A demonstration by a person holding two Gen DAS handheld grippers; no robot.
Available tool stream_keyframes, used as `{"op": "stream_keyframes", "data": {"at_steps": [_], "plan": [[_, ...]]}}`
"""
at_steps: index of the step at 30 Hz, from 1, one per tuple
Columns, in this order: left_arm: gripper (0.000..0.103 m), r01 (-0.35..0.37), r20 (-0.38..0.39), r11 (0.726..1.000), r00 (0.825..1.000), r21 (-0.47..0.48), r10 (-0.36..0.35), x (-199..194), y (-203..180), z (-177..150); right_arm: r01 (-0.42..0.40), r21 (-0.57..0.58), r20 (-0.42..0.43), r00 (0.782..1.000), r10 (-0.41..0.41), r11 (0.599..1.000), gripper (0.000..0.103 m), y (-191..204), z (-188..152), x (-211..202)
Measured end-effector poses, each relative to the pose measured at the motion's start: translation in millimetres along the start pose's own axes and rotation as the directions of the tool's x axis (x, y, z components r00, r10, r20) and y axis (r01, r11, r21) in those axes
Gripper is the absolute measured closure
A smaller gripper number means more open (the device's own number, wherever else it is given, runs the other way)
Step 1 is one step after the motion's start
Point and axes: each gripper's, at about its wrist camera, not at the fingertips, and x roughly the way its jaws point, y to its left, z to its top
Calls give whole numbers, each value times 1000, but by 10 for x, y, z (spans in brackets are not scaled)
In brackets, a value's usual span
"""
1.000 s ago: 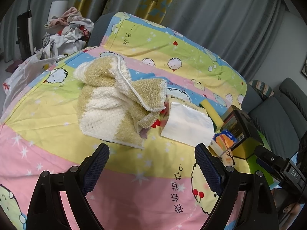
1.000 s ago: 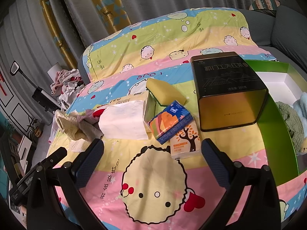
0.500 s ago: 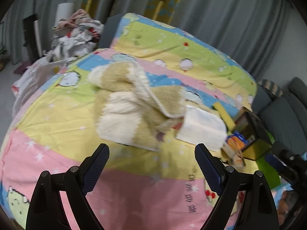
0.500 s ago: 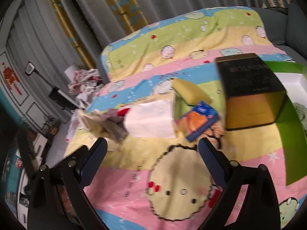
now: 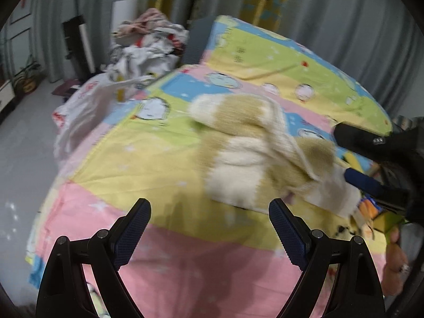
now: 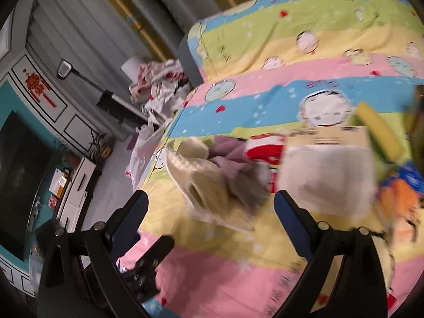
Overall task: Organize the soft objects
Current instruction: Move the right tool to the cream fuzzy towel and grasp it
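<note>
Left gripper (image 5: pixel 209 228) hangs wide apart over the pink band of the cartoon bedsheet (image 5: pixel 148 159), nothing between its blue pads. Over on the other side, the right gripper (image 6: pixel 210 218) is wide too, but its jaws are closing, with only sheet between them. Just beyond both sets of fingers lies the fluffy cream-and-tan blanket (image 5: pixel 254 156), crumpled in a heap on the yellow band, blurred in both views. Right beside it sits the white tissue pack (image 6: pixel 328 177), with a yellow sponge (image 6: pixel 379 132) behind and an orange-and-blue packet (image 6: pixel 402 193) to the right. Farther back, off the sheet's far corner, a pile of clothes (image 5: pixel 148 45) is heaped up, and grey curtains (image 5: pixel 344 26) close the scene.
</note>
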Motion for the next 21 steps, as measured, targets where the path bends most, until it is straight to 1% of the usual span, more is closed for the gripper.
{"op": "stream_keyframes", "data": {"at_steps": [1,2,3,5,7,10,11,14,18,21], "plan": [[12,-10,13,1000,1000,-26,10,-14,74,26,9,-11,-12,1000,-9,1000,23,31,17,90],[12,-11,23,999,1000,-45,12,-30,121,44,25,-29,-31,999,-26,999,43,68,23,210],[12,-5,42,997,999,-81,8,-63,202,66,41,-36,-44,998,-43,998,69,83,19,286],[12,13,63,991,998,-130,-4,-108,323,98,64,-30,-62,996,-66,997,95,70,4,355],[12,30,62,989,998,-148,-21,-128,373,124,41,-35,-41,998,-43,999,95,54,-43,269],[12,91,81,980,994,-175,-77,-189,431,145,-6,-38,-12,1000,6,999,95,66,-91,9],[12,101,89,978,992,-184,-86,-205,441,154,-31,-41,12,999,32,999,95,78,-107,-147],[12,119,94,974,990,-191,-103,-234,439,152,-70,-50,93,993,75,996,95,96,-143,-645],[12,173,94,966,983,-191,-158,-269,392,134,-65,-53,200,977,74,996,95,50,-219,-1294],[12,219,89,960,974,-172,-206,-289,307,114,-55,-58,259,964,69,997,95,17,-320,-1693]]}}
